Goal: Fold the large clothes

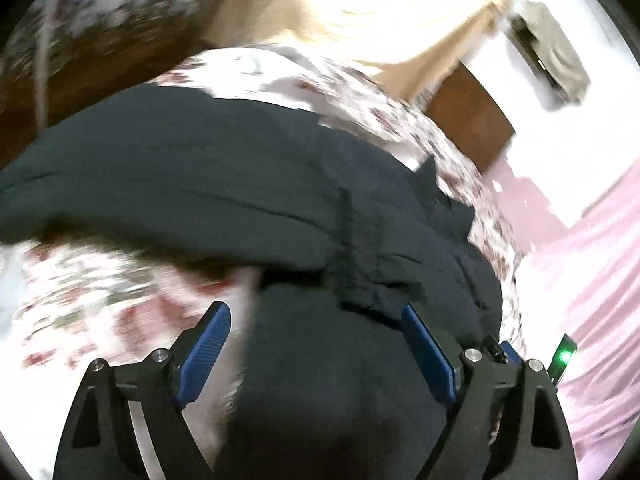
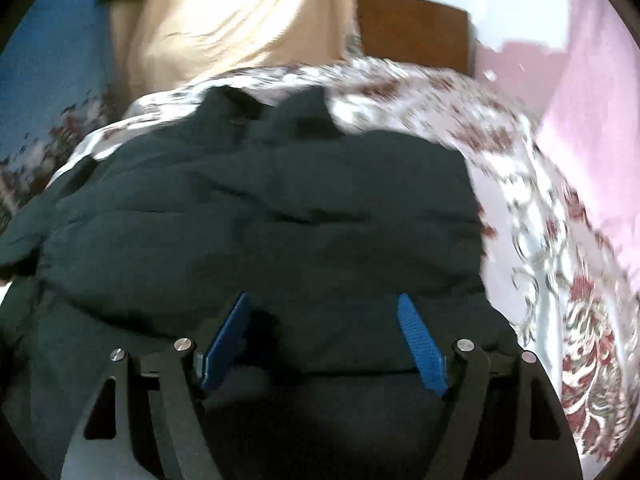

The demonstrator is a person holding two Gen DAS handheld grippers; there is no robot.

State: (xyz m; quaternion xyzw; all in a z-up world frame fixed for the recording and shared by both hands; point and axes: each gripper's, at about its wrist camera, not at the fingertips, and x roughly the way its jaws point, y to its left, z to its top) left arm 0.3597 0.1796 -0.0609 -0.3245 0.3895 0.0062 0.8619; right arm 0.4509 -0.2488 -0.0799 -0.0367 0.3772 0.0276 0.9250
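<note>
Dark navy quilted jacket (image 2: 260, 208) lies spread on white bedsheet w/ maroon floral print (image 2: 540, 208), collar at far end. Left gripper (image 1: 316, 312): blue pads wide apart, nothing pinched (dark fabric below). Right gripper (image 2: 324, 304): jaws spread too, over jacket's near hem. Beige curtain (image 2: 240, 12) & pink cloth (image 1: 592, 260) beyond.

A floral bedspread (image 2: 540, 208), white with dark red blooms, covered the bed. Beyond it hung a beige cloth (image 2: 240, 20), with a brown wooden panel (image 2: 412, 28) just beside it. Pink fabric (image 1: 592, 264) lay off to one side.
</note>
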